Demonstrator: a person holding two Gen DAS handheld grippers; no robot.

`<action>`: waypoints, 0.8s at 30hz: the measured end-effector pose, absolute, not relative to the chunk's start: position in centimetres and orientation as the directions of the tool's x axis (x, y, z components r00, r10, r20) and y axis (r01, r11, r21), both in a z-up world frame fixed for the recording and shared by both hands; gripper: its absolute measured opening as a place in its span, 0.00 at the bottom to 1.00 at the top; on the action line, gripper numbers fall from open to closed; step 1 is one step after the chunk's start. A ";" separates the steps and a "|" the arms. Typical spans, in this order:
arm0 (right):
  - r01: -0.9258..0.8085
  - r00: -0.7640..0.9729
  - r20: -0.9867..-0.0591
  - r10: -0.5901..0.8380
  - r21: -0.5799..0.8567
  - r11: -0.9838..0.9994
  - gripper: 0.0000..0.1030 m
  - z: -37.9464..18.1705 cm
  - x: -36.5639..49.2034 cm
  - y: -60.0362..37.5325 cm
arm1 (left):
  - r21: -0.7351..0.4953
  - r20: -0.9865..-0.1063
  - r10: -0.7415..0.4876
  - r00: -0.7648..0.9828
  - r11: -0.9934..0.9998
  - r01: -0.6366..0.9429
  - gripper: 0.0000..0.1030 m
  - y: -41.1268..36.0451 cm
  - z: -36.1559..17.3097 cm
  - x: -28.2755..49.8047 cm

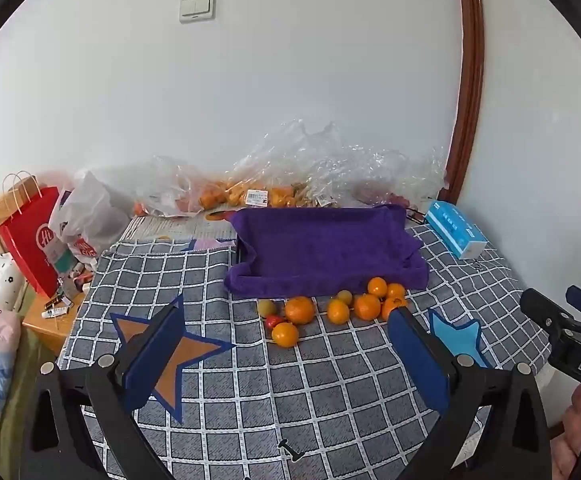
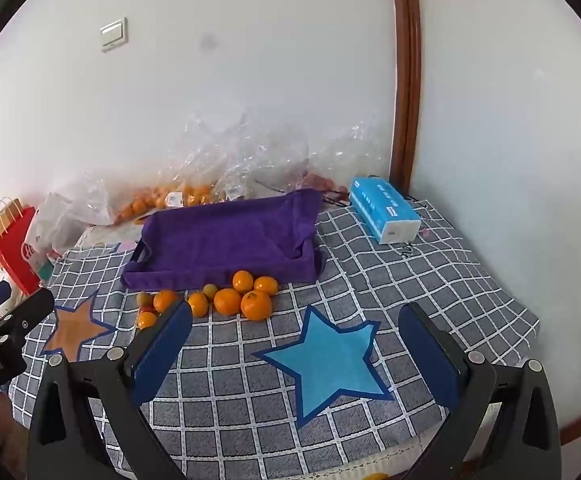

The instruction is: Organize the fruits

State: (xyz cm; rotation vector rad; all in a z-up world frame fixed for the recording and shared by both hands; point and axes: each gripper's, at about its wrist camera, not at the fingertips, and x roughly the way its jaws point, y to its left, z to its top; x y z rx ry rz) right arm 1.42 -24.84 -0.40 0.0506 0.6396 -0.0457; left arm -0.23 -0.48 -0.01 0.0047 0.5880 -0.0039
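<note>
before the first pick

we hold the left hand-held gripper [image 1: 282, 344] and the right hand-held gripper [image 2: 296, 340] released above the checked worktop [image 2: 250, 400]. beyond, loose fruits [image 1: 330, 308] cluster touching the purple-lined tray [image 1: 322, 248]. next we judge: reach in, clench one orange.

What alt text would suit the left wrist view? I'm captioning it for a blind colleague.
Loose oranges and smaller fruits lie on a grey checked tablecloth in front of a purple-towel-lined tray. The open left gripper frames them from below, holding nothing. Clear plastic bags of fruit sit behind, against a white wall.
</note>
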 end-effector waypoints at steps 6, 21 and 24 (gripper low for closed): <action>0.055 0.816 -0.578 -0.011 0.059 0.997 0.99 0.7 0.6 -25.1 | -0.035 -0.582 -0.029 0.813 0.999 0.011 0.99 -0.4 0.3 0.5; 0.041 0.821 -0.571 -0.012 0.037 0.998 0.99 0.9 -0.2 -24.3 | -0.063 -0.573 -0.052 0.818 0.998 0.019 0.99 -0.2 0.6 0.1; 0.040 0.827 -0.562 -0.009 0.042 0.998 0.99 1.1 -0.3 -24.3 | -0.057 -0.569 -0.043 0.821 0.998 0.013 0.99 -0.1 0.8 0.2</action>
